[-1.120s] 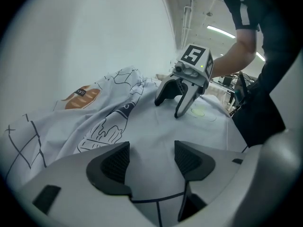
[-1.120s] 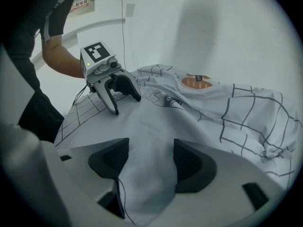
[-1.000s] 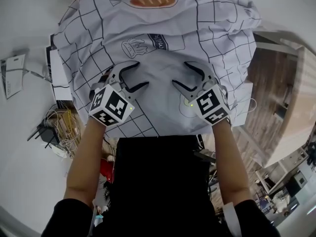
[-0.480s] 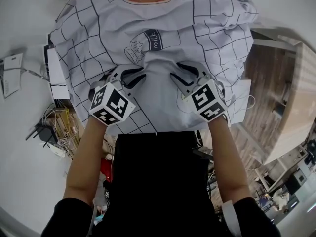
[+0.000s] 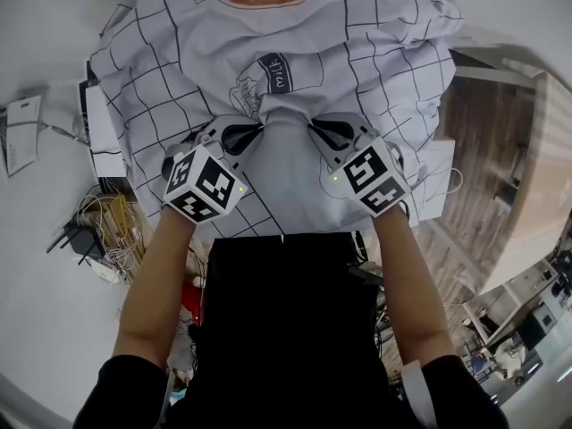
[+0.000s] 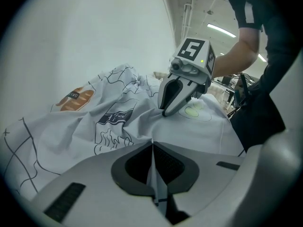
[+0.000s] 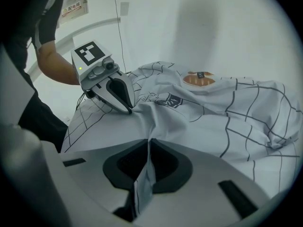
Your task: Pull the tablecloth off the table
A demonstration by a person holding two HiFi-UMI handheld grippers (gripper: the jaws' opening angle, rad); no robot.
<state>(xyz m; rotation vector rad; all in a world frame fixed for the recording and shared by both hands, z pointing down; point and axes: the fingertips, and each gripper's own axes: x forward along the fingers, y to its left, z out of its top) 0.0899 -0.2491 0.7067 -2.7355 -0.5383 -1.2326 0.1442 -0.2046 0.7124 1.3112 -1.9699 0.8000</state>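
A white tablecloth (image 5: 268, 52) with a black grid and printed bread and milk pictures covers the table in the head view. My left gripper (image 5: 258, 126) is shut on a fold of the cloth near its front middle; in the left gripper view the fabric (image 6: 118, 122) is pinched between its jaws (image 6: 152, 144). My right gripper (image 5: 313, 129) stands close beside it; its jaws are closing, and the right gripper view shows a pleat of cloth (image 7: 199, 117) caught between them (image 7: 148, 145). The cloth bunches into a ridge between the two grippers.
Tangled cables and boxes (image 5: 103, 226) lie on the floor at the left, with a white paper (image 5: 22, 132) farther out. Wooden flooring (image 5: 492, 150) and white furniture edges show at the right. The person's dark torso (image 5: 286, 329) stands against the table's front edge.
Both grippers went from wide open over the cloth to closed on it. They moved toward each other and the fabric gathered into a fold between them.
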